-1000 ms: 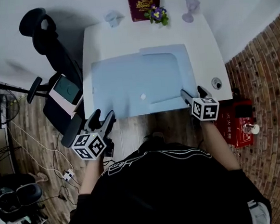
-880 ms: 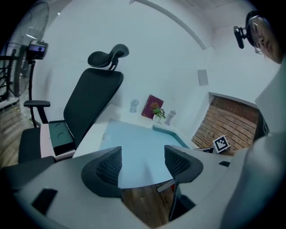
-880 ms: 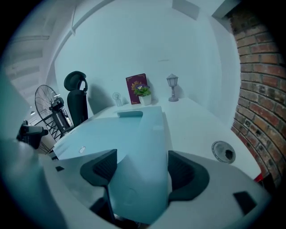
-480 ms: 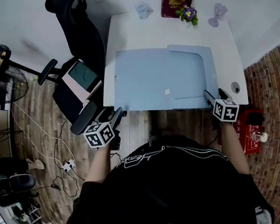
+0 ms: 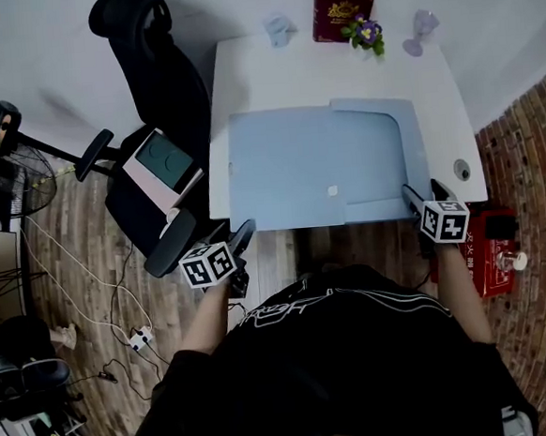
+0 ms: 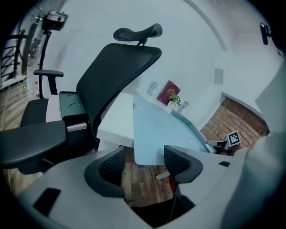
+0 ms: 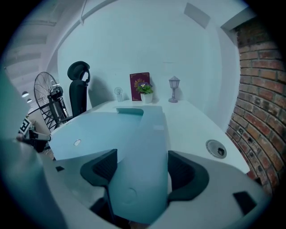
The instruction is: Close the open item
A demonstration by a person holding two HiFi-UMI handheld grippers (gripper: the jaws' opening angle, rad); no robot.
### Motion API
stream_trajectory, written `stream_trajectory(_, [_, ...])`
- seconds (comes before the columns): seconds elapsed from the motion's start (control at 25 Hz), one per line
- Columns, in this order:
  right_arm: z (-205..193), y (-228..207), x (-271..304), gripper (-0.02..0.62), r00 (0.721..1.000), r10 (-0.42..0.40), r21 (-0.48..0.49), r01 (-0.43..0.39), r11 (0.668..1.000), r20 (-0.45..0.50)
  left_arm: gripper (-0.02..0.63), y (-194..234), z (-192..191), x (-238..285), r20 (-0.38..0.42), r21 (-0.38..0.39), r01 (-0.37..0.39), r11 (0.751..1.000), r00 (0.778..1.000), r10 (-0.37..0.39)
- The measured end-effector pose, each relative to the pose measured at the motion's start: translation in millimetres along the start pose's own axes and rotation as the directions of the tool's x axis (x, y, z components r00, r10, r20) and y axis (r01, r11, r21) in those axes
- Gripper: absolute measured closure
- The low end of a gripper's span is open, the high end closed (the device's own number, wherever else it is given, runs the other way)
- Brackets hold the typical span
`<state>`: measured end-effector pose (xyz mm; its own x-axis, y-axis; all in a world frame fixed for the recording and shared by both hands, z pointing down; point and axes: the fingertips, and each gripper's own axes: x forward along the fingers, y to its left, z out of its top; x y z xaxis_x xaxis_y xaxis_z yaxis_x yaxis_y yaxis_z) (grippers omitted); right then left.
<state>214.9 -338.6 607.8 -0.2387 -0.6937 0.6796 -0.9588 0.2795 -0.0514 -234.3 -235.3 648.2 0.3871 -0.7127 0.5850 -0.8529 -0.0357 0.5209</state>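
Brought the left tongs (image 5: 235,236) slightly nearer the near left corner of the flat light-blue plastic folder (image 5: 288,164) than half a second ago; left the right tongs (image 5: 424,194) at its near right corner as before. Holds the left tongs released, pads apart with only wooden plank floor (image 6: 138,179) between them, just off the front edge of the white bench (image 5: 337,71). Holds the right tongs released too, pads spread, with the folder's open right-hand flap (image 7: 143,147) running between them and filling the gap. Finds the folder across the bench's near half, overhanging the front edge a little, flap not yet folded over, small round white snap stud (image 5: 332,191) bare near the front. Further back, by the wall: dark red book (image 5: 337,12) upright, small pot of purple flowers (image 5: 364,34) just before it, clear lantern-shaped ornament (image 5: 418,32) to the right, small clear glass (image 5: 277,29) to the left. Left of the bench, black mesh office chair (image 5: 146,44).
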Motion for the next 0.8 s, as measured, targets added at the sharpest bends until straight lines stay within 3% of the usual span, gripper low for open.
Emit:
stream_trajectory(0.2, [-2,0,0,0.242,1.000,-0.020,-0.014,0.020,1.000,-0.006,0.379,-5,-3,3,-0.006,-0.038,0.078,0.996,0.997,-0.079])
stream_trajectory(0.36, [-2,0,0,0.242,1.000,-0.028,-0.014,0.028,0.999,-0.007,0.416,-7,-2,3,0.000,-0.065,0.094,0.993,0.996,-0.094])
stream_trajectory(0.64, [1,3,-3,0.242,1.000,0.008,0.025,-0.009,1.000,0.022,0.488,-18,9,-4,0.011,0.023,0.060,0.998,0.998,-0.060])
stream_trajectory(0.8, [13,2,-10,0.219,0.999,0.000,-0.044,0.002,0.999,0.053,0.511,-26,16,-9,0.033,0.040,0.011,0.999,0.999,-0.012])
